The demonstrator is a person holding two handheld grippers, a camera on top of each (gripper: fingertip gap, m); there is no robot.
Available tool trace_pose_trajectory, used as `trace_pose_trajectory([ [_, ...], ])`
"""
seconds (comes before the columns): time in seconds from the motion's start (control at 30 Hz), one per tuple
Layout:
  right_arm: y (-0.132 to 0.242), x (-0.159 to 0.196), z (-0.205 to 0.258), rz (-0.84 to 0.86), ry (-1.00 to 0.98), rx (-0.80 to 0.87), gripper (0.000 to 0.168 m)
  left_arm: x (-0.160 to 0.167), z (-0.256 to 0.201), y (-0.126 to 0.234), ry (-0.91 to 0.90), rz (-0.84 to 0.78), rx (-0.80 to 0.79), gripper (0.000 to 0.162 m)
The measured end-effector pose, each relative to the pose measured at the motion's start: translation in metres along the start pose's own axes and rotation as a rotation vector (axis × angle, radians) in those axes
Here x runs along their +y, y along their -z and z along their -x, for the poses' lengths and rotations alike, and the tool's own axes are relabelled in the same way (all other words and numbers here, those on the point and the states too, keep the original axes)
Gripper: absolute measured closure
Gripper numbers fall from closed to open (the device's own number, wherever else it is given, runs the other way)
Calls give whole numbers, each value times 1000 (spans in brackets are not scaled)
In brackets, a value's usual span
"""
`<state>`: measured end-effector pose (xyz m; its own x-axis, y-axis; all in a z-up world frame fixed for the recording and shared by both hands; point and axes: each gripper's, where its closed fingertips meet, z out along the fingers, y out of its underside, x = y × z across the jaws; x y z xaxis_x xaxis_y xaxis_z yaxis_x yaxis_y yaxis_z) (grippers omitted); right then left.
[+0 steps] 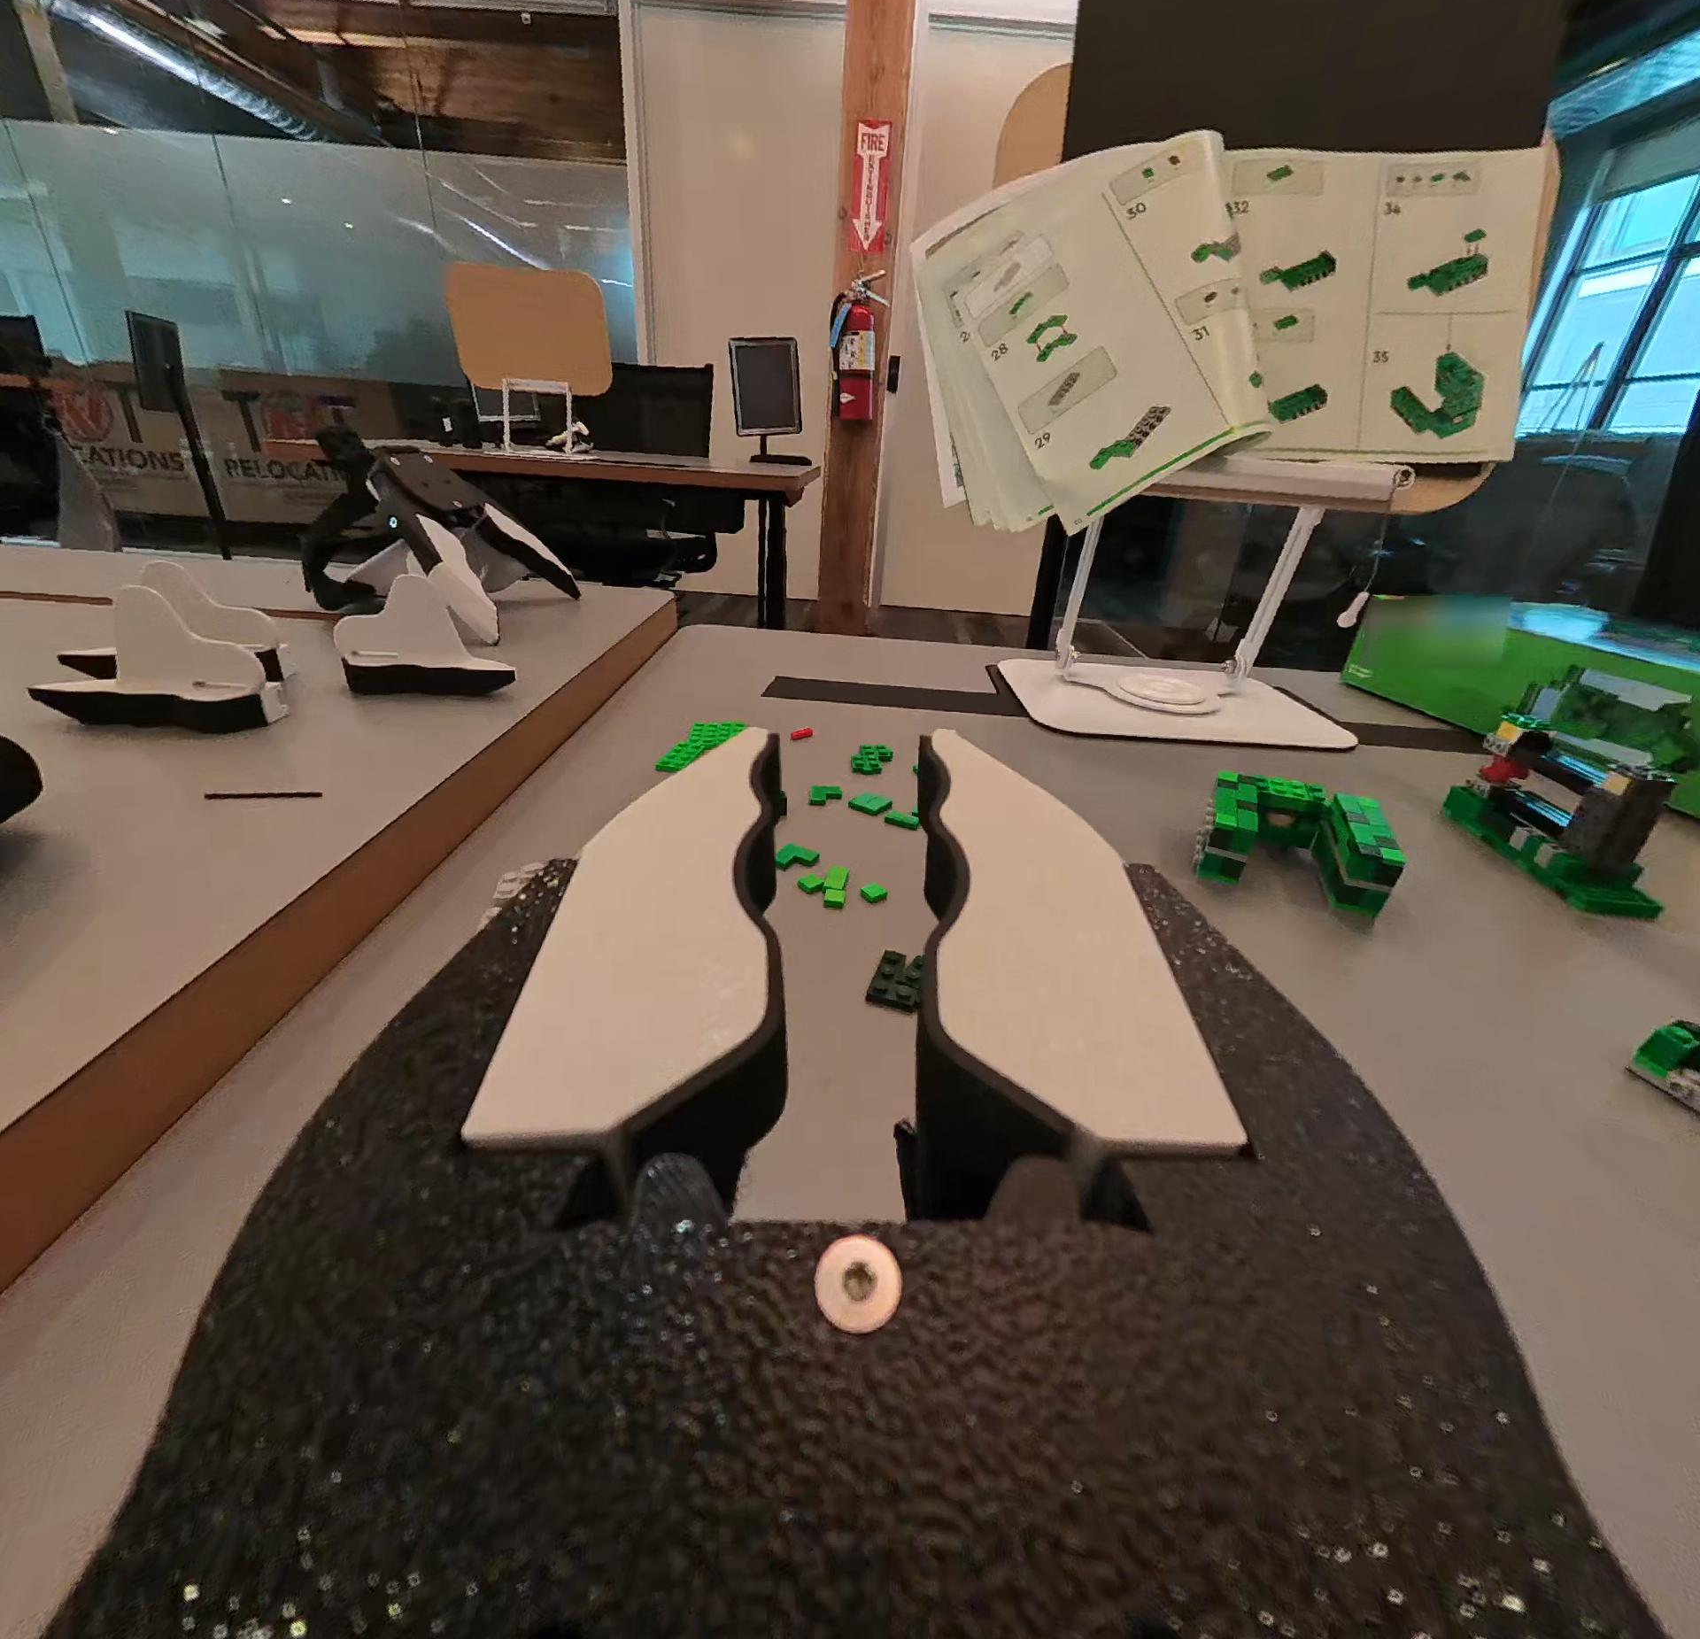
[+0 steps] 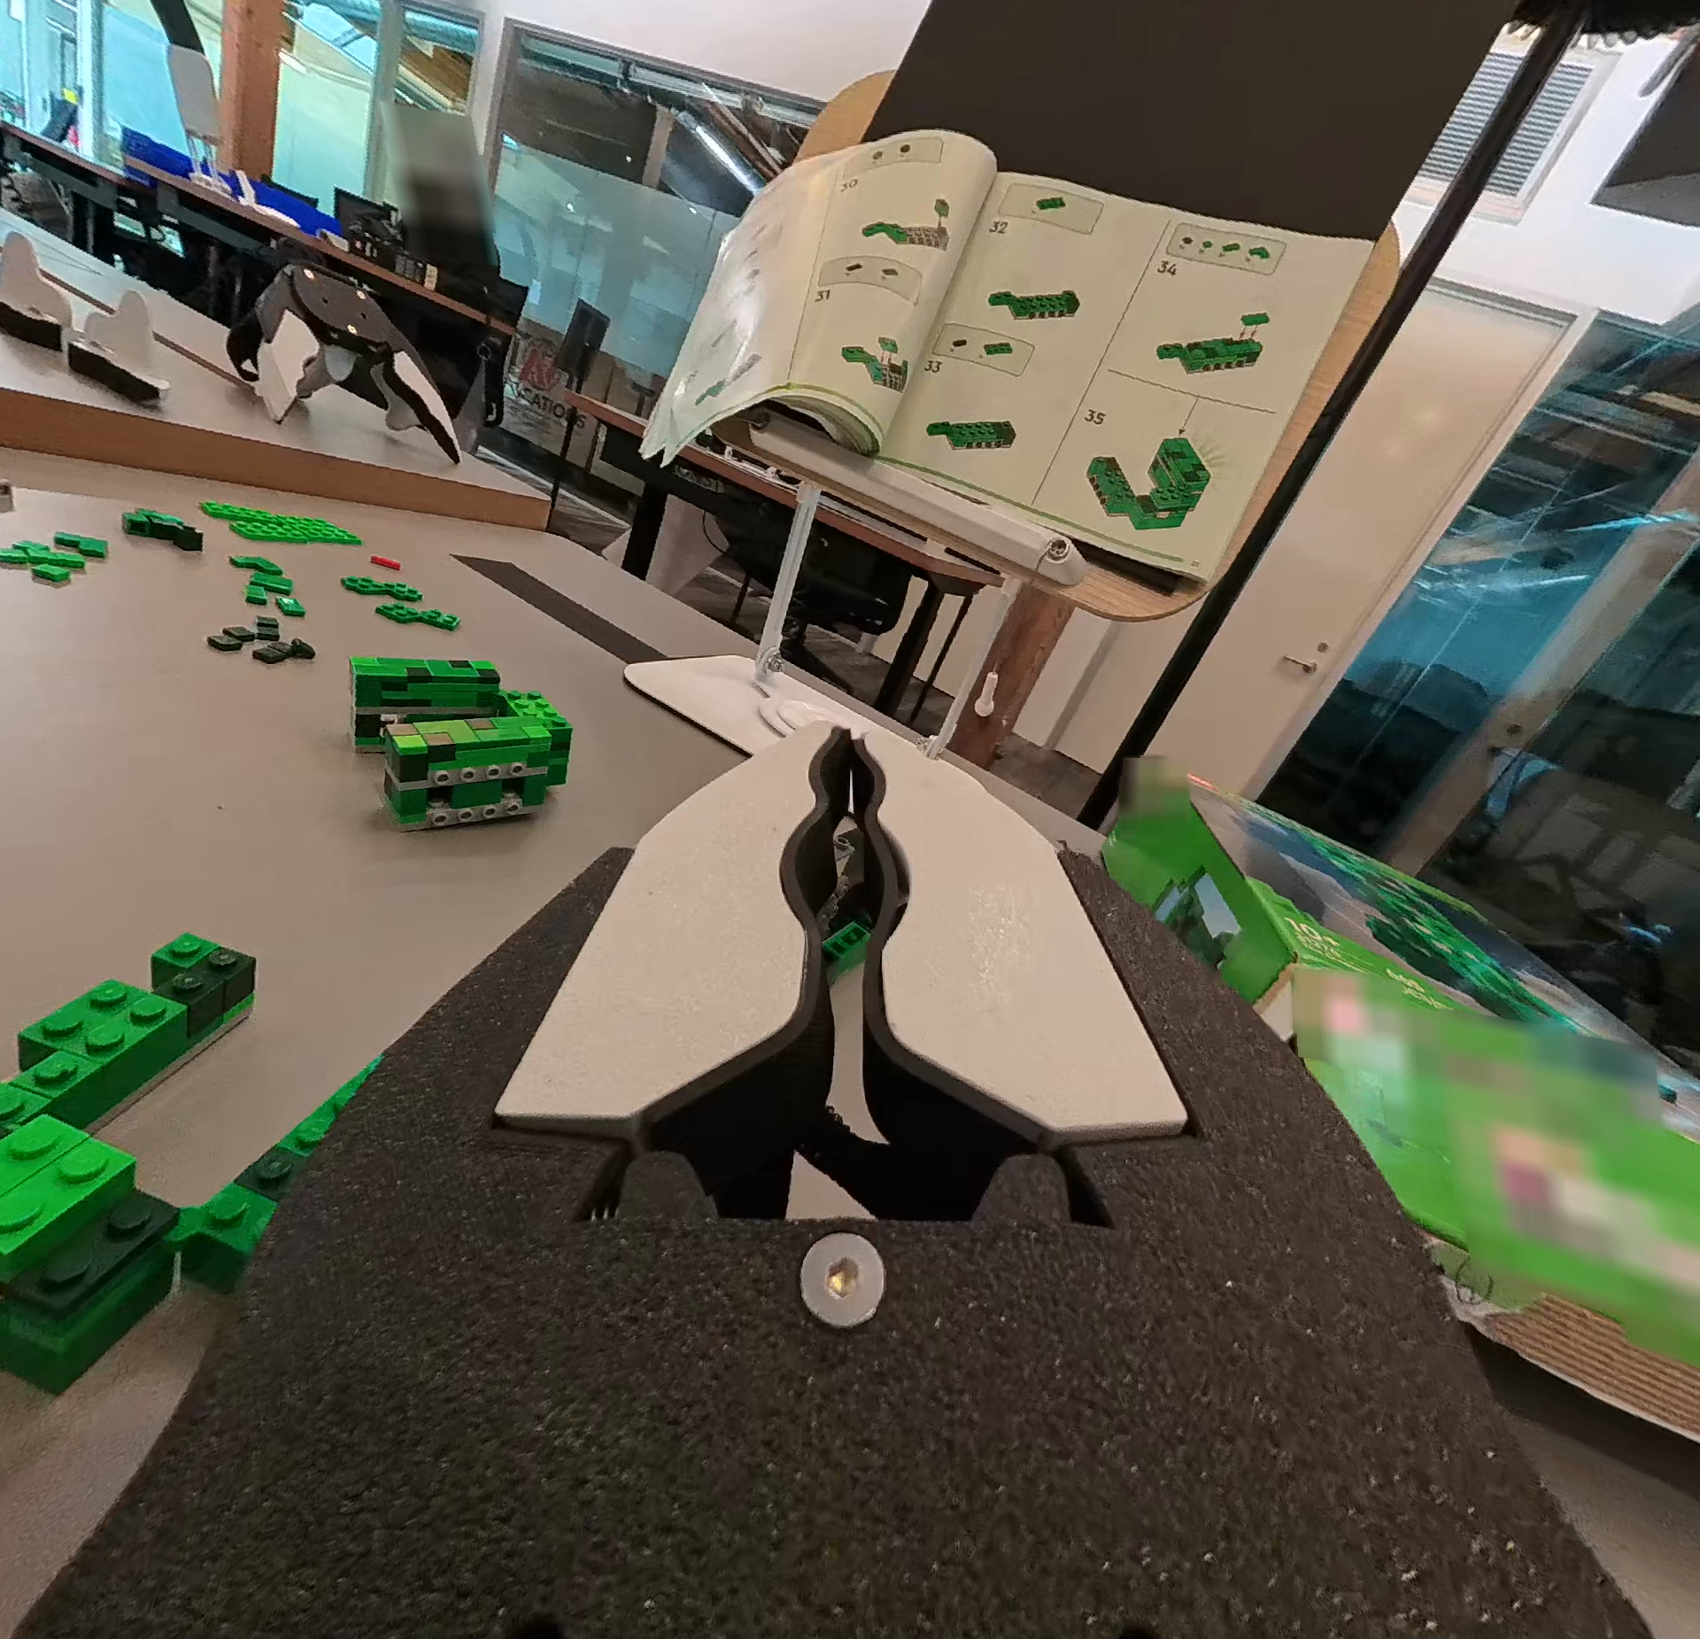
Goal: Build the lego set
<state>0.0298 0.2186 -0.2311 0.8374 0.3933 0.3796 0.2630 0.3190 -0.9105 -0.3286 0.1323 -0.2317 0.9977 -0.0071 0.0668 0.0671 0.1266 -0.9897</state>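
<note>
My left gripper (image 1: pixel 848 748) is open and empty, low over the grey table (image 1: pixel 552 997). Loose green Lego pieces (image 1: pixel 832 882) and a dark green plate (image 1: pixel 894 978) lie on the table between its fingers. A green block assembly (image 1: pixel 1297 836) stands to its right and also shows in the right wrist view (image 2: pixel 460 739). My right gripper (image 2: pixel 851 753) is shut, its tips almost touching. A green brick (image 2: pixel 846 937) shows through the gap between the fingers; I cannot tell if it is clamped. A larger green build (image 2: pixel 83 1162) lies at its lower left.
An open instruction booklet (image 1: pixel 1223 307) rests on a white stand (image 1: pixel 1168 702) at the back. A second build (image 1: pixel 1564 822) and the green box (image 2: pixel 1380 978) are at the right. A raised table (image 1: pixel 276 767) at the left holds spare grippers (image 1: pixel 442 528). My right fingertips sit around 35 cm from my left ones. The green block assembly (image 1: pixel 1297 836) is closer to my right gripper, around 20 cm from its tips; the left tips are 30 cm off.
</note>
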Motion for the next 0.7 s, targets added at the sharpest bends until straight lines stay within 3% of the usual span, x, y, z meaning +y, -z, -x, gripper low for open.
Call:
trace_pose_trajectory([
  [0.47,-1,-1,8,-11,5,-51,168,3,-20,-7,-62,15,108,162],
  [0.7,0,-3,13,-16,39,-70,168,3,-20,-7,-50,10,124,162],
])
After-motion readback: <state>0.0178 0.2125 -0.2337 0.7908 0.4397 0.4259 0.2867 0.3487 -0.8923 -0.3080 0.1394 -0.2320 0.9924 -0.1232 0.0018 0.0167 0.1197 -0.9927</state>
